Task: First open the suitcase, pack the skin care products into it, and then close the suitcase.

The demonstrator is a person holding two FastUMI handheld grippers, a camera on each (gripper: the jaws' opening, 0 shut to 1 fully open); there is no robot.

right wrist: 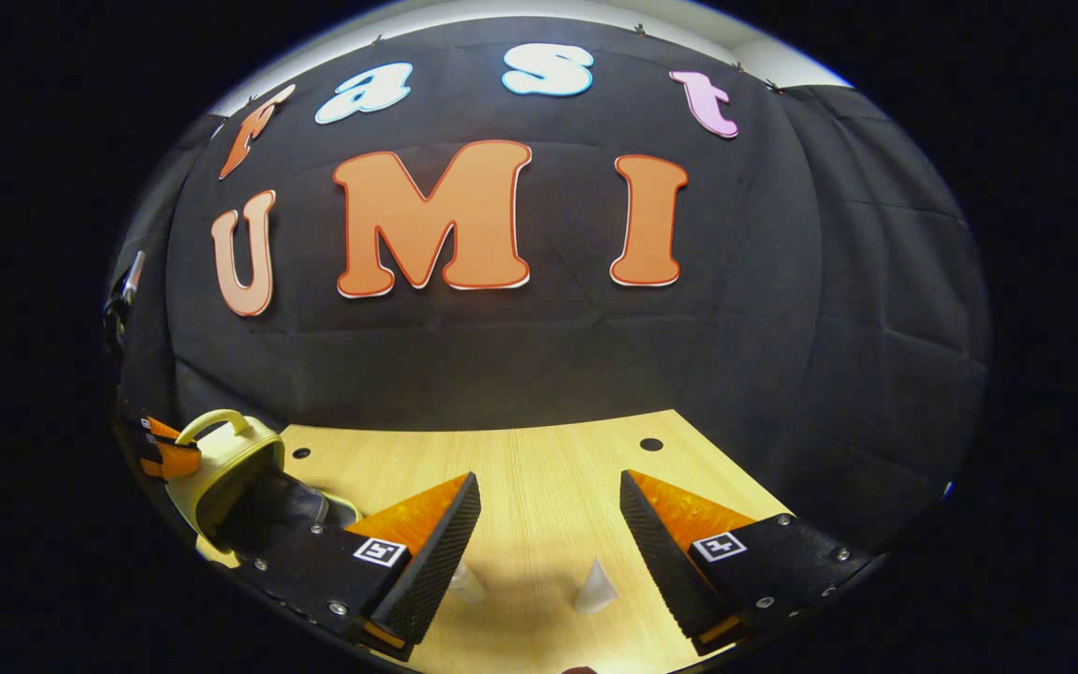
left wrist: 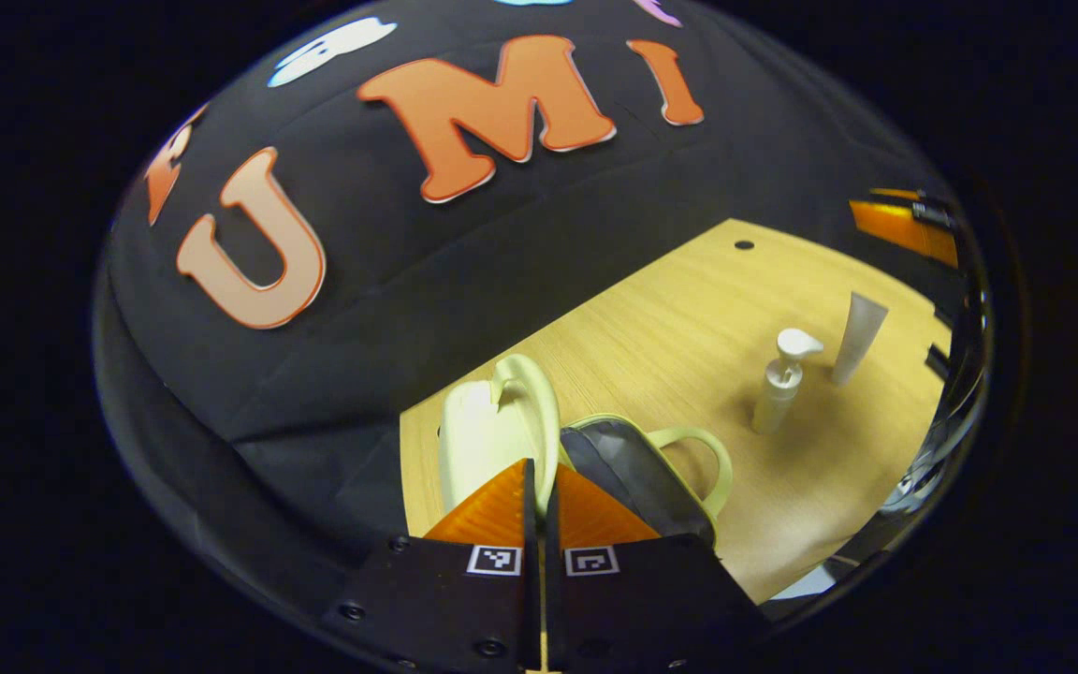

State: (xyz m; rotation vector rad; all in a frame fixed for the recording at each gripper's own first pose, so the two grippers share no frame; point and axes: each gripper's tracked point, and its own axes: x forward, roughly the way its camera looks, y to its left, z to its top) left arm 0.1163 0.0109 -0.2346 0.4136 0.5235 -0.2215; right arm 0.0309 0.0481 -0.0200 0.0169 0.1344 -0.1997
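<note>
Your left gripper point(left wrist: 540, 487) pinches the raised lid point(left wrist: 492, 435) of the open suitcase point(left wrist: 637, 468). Your right gripper point(right wrist: 548, 510) hangs spread wide above the pump bottle point(right wrist: 466, 582) and tube point(right wrist: 595, 588) on the table point(right wrist: 548, 449).

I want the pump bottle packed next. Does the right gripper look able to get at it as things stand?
Probably yes. The right gripper is open above the bare table, with the pump bottle standing upright, apart from the tube and suitcase; nothing seems to block it.

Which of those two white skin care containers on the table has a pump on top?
The pump bottle, nearer the suitcase; the tube beside it is plain, without one.
</note>
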